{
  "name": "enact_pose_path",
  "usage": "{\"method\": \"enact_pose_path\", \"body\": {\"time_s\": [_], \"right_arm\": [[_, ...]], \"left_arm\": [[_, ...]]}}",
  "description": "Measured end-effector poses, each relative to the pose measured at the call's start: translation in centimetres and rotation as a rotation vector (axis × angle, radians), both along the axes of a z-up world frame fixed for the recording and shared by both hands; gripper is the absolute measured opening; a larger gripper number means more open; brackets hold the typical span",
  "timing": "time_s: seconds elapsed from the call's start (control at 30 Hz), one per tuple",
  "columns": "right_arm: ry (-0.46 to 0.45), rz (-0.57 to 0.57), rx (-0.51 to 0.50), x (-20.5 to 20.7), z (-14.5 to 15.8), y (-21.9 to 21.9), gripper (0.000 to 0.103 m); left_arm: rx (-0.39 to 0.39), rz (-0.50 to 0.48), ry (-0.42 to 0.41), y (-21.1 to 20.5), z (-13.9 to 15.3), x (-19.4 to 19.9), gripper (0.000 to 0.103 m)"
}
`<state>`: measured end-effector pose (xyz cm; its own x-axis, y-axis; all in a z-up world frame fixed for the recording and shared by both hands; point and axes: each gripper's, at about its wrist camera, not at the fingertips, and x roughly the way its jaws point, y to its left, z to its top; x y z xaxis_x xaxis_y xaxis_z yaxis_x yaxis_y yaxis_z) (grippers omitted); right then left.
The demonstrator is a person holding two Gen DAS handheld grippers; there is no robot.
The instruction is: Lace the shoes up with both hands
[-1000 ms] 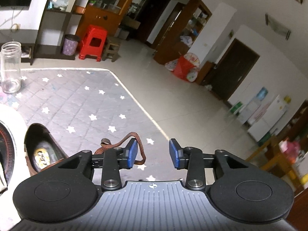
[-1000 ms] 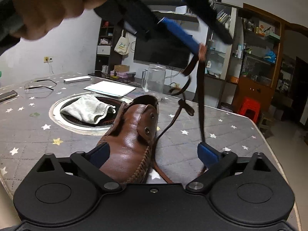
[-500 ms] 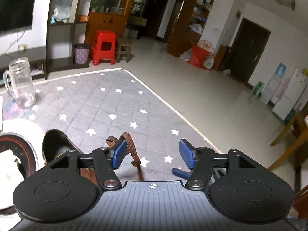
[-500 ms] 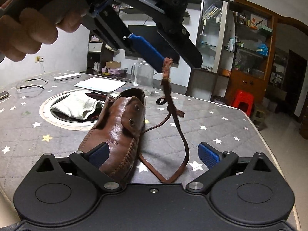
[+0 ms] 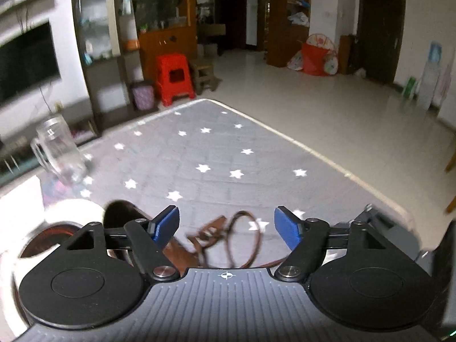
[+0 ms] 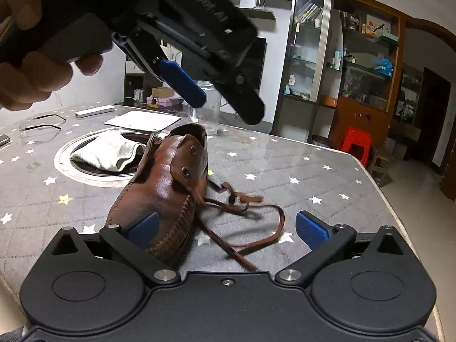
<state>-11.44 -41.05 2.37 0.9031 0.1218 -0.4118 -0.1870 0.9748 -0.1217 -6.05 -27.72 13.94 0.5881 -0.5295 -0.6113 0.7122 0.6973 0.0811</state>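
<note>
A brown leather shoe [image 6: 165, 188] lies on the grey star-patterned table [image 6: 285, 165], toe toward my right gripper. Its brown lace [image 6: 250, 219] lies loose in loops on the table to the shoe's right; it also shows blurred in the left wrist view [image 5: 239, 236]. My left gripper [image 5: 226, 226] is open and empty, held in the air above the shoe and lace; it shows in the right wrist view [image 6: 199, 85] in a person's hand. My right gripper [image 6: 226, 228] is open and empty, low at the near table edge, its left finger against the shoe's toe.
A glass jar [image 5: 59, 154] stands beyond the shoe. A round inset [image 6: 68, 168] in the table holds a grey cloth [image 6: 108, 151]. Paper [image 6: 142, 119], glasses [image 6: 42, 125] and a remote [image 6: 94, 111] lie at the far left. The table's right edge [image 5: 327, 159] drops to the floor.
The left gripper has let go of the lace end, which has dropped onto the table in loops. The left gripper has opened wider and tilted up. The right gripper has hardly moved.
</note>
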Motion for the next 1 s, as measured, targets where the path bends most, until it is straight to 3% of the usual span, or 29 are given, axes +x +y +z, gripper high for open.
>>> {"method": "enact_pose_path", "body": {"time_s": [0.4, 0.63, 1.0], "right_arm": [[0.02, 0.011, -0.003, 0.3, -0.5, -0.2, 0.103], [0.03, -0.037, 0.006, 1.1, -0.6, -1.5, 0.103], [0.045, -0.115, 0.019, 2.5, -0.9, -3.6, 0.103]], "left_arm": [[-0.023, 0.088, -0.023, 3.4, -2.0, -1.0, 0.079], [-0.057, 0.164, -0.021, 5.9, -2.3, -1.5, 0.08], [-0.021, 0.422, -0.026, 13.1, -5.1, -0.6, 0.081]]}}
